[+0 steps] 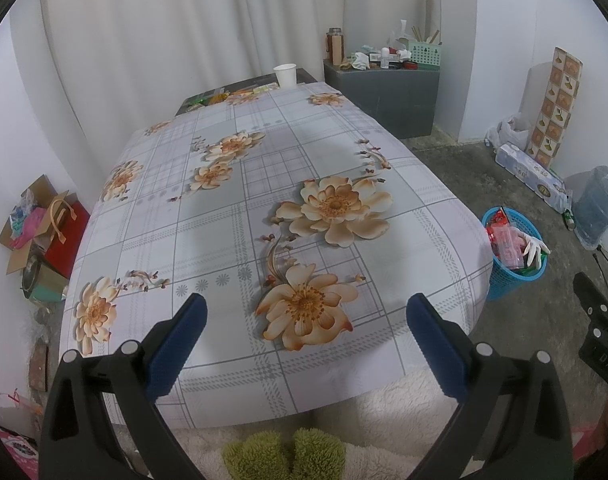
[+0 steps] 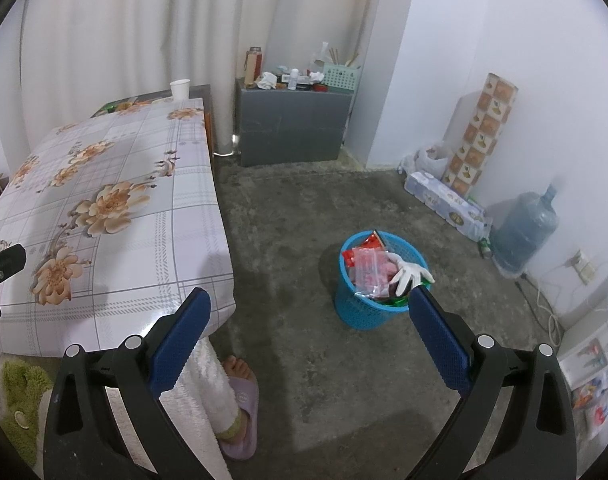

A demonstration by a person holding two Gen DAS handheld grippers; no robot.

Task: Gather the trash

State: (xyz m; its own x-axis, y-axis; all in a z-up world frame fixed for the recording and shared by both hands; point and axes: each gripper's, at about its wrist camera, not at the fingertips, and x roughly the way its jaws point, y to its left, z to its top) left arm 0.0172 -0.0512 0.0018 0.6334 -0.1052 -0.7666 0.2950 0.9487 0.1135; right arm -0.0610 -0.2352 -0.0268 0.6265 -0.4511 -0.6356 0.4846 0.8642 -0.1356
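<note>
Trash looks mostly gathered, judging by the left wrist view: the table (image 1: 207,216) under its floral cloth is bare across the whole near and middle stretch, and the blue bin (image 1: 508,276) on the floor just off its right edge is heaped with red wrappers and a white glove (image 1: 538,246). What may be left sits at the far end: a paper cup (image 1: 285,75) and some small colourful scraps (image 1: 223,94) on the dark strip beyond the cloth. The left gripper (image 1: 306,312) hangs above the near edge, jaws spread wide and holding nothing. The tabletop gives it a free run forward; the cloth's right edge drops straight to the floor beside the bin.

From the right wrist view, the right gripper (image 2: 310,308) is also wide apart and empty, poised over the concrete floor (image 2: 287,216) between the table corner and the bin (image 2: 368,304). The bin's contents rise above its rim, the glove (image 2: 410,274) draped over it, so more may spill. Open floor surrounds the bin; a slippered foot (image 2: 239,396) stands near the table corner below.
</note>
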